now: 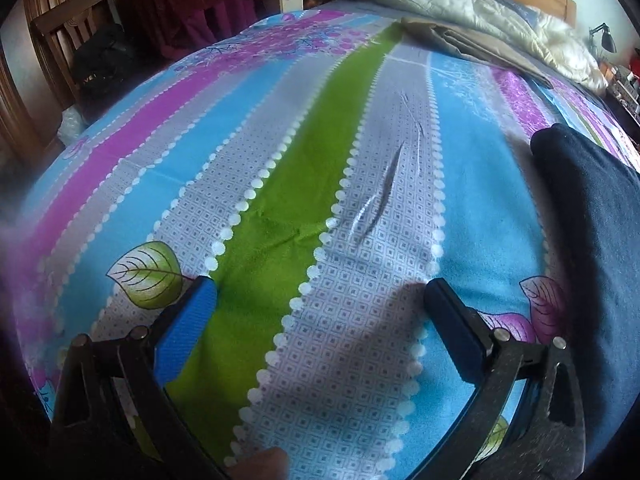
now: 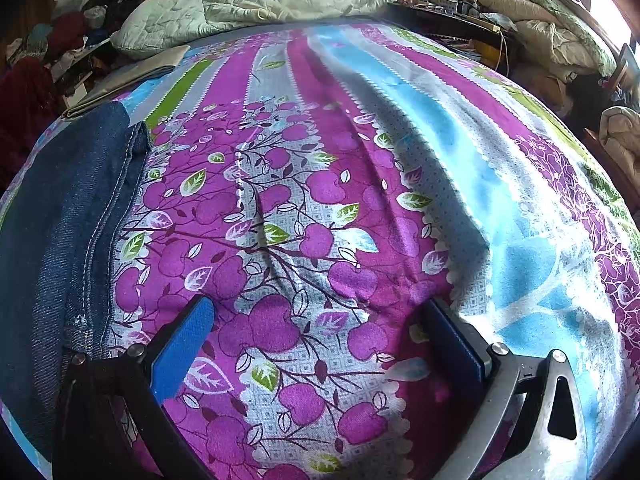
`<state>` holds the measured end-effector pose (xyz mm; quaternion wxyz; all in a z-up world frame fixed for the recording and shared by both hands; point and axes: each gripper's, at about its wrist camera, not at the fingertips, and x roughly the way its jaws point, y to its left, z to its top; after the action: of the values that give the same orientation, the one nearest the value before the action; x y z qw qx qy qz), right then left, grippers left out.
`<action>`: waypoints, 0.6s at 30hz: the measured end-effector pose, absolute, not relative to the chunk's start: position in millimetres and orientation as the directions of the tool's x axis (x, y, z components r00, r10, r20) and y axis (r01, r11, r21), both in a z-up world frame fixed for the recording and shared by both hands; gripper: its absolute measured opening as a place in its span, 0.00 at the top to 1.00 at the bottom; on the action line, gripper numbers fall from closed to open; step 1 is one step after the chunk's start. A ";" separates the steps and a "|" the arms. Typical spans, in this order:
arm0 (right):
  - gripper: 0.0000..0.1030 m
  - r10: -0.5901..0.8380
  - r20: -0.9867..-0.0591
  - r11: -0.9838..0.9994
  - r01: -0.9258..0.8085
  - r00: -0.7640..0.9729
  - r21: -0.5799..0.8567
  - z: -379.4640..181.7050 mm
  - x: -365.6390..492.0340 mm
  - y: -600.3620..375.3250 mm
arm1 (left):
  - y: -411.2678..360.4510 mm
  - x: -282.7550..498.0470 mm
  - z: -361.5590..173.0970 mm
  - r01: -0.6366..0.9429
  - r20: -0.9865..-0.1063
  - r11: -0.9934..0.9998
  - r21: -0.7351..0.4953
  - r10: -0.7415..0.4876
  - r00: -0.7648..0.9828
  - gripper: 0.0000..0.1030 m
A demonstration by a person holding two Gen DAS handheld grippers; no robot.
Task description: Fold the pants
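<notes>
Dark blue denim pants (image 2: 60, 240) lie on the bed along the left side of the right wrist view, a stitched seam running down them. In the left wrist view the same pants (image 1: 596, 248) show as a dark folded mass at the right edge. My left gripper (image 1: 320, 292) hovers open over the striped bedsheet (image 1: 280, 160), nothing between its blue pads, the pants to its right. My right gripper (image 2: 316, 312) is open too, above the purple floral part of the sheet (image 2: 320, 200), with the pants just left of its left finger (image 2: 184, 344).
A folded tan garment (image 1: 460, 44) lies further up the bed, also seen as the tan garment (image 2: 132, 72). A rumpled white quilt (image 2: 248, 4) is piled at the headboard. A wooden chair (image 1: 76, 36) stands left of the bed, a cluttered desk (image 2: 452, 4) at its right.
</notes>
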<state>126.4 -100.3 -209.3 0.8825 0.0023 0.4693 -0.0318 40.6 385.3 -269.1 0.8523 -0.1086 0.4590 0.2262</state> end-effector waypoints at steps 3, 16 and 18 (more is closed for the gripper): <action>0.00 -0.054 -0.829 0.998 0.059 0.557 -0.026 -209.4 126.2 -100.1 | 385.4 40.1 -270.0 -0.486 -0.831 0.874 0.021 0.285 0.478 0.00; 0.00 -0.057 -0.829 0.998 0.058 0.556 -0.029 -210.0 126.9 -100.0 | 389.2 50.5 -272.9 -0.488 -0.830 0.872 0.033 0.296 0.473 0.00; 0.00 -0.057 -0.829 0.998 0.058 0.557 -0.030 -210.0 126.7 -100.0 | 389.5 50.6 -273.0 -0.488 -0.830 0.872 0.035 0.297 0.472 0.00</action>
<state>126.7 -100.0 -210.0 0.8822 0.0006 0.4697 -0.0327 50.6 389.5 -273.0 0.8517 -0.1039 0.4590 0.2304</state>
